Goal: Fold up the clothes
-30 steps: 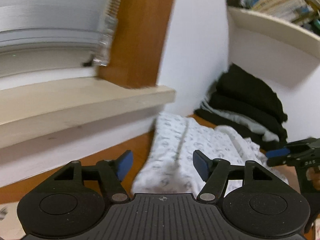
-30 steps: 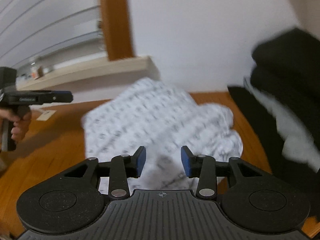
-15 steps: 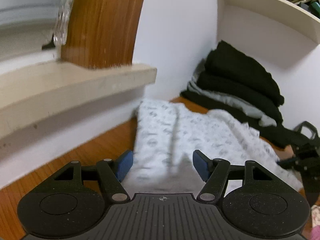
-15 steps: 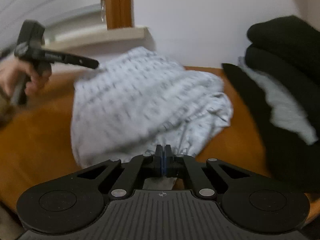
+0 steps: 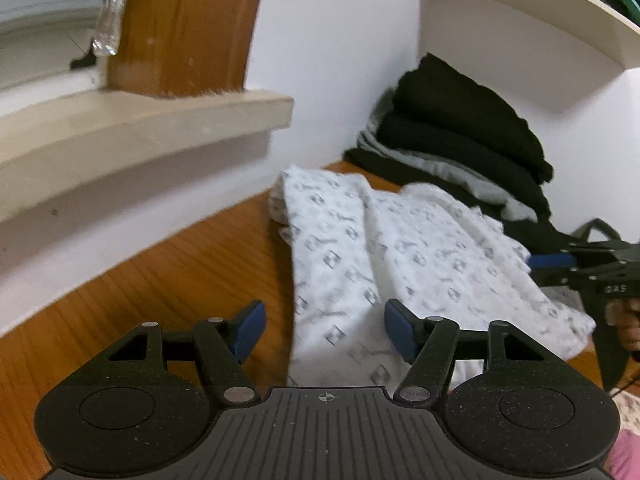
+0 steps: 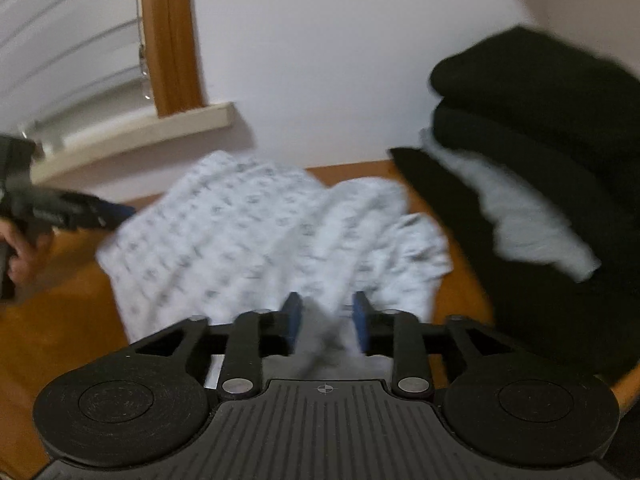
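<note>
A white garment with a grey print (image 5: pixel 380 256) lies crumpled on the wooden table (image 5: pixel 168 276). My left gripper (image 5: pixel 325 328) is open just above its near left edge, and the cloth's border runs between the blue pads without touching them. In the right wrist view the same garment (image 6: pixel 248 224) is blurred. My right gripper (image 6: pixel 326 316) sits low over the garment's near edge. Its jaws are opening, with a grey-shadowed fold of cloth between the pads, which do not press on it. Each gripper also shows in the other's view: the right gripper (image 5: pixel 544 260) and the left gripper (image 6: pixel 116 212).
A stack of folded black and grey clothes (image 5: pixel 460 140) (image 6: pixel 540 168) sits against the wall right of the garment. A cream window sill (image 5: pixel 140 120) juts out at left under a wooden frame (image 5: pixel 188 24). A white shelf (image 5: pixel 540 12) with books hangs above the stack.
The right gripper was shut half a second ago and now stands apart again over the cloth. The left gripper has sunk and come nearer the garment's left edge.
</note>
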Demonstrator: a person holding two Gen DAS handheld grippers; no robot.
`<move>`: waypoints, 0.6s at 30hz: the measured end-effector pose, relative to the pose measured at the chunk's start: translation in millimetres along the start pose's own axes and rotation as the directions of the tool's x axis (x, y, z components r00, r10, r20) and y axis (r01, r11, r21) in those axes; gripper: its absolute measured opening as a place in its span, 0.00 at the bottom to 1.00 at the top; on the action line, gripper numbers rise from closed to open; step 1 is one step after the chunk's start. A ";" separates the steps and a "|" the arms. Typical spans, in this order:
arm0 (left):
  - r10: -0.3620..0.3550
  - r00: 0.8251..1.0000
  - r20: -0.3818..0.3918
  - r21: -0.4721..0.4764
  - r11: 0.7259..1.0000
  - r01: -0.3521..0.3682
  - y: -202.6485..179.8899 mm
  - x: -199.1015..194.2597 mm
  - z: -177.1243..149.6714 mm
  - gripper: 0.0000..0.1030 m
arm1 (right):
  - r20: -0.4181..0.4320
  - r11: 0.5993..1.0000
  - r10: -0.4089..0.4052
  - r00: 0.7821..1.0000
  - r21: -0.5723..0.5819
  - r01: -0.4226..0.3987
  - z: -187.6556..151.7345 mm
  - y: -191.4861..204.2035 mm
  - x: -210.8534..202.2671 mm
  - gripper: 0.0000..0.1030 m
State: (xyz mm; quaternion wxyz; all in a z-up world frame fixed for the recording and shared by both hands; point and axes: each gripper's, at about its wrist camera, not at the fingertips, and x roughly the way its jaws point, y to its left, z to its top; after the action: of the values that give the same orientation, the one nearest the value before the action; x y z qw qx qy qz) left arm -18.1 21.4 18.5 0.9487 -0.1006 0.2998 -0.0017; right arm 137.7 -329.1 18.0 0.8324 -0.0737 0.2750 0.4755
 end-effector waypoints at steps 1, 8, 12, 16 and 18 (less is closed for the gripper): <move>0.001 1.000 -0.010 0.003 1.000 -0.001 -0.8 1.2 -0.7 0.65 | -0.002 1.000 -0.008 1.000 0.004 0.008 -0.5 2.3 5.0 0.47; -0.031 0.996 -0.078 0.018 0.999 0.032 -2.3 4.0 -5.1 0.52 | -0.022 0.996 0.053 0.998 0.079 -0.051 -3.4 -3.6 13.0 0.47; -0.007 0.994 -0.111 0.053 0.999 0.013 -1.1 -3.8 -6.0 0.50 | -0.042 0.992 0.113 0.993 0.065 -0.110 -9.7 7.8 4.9 0.46; 0.044 0.993 -0.112 0.034 0.999 -0.040 20.1 -17.8 -5.1 0.50 | -0.068 0.982 0.189 0.980 0.038 -0.187 -17.6 37.1 -7.3 0.46; 0.105 0.991 -0.084 0.021 0.994 -0.104 26.0 -27.6 -0.2 0.50 | -0.080 0.976 0.218 0.973 0.008 -0.218 -21.4 62.5 -11.7 0.47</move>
State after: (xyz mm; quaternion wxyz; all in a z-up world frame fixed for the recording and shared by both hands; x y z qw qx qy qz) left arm -42.4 48.6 29.0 0.9347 -0.0765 0.3447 0.0412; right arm 72.7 -312.6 15.0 0.7635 -0.0624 0.3144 0.5607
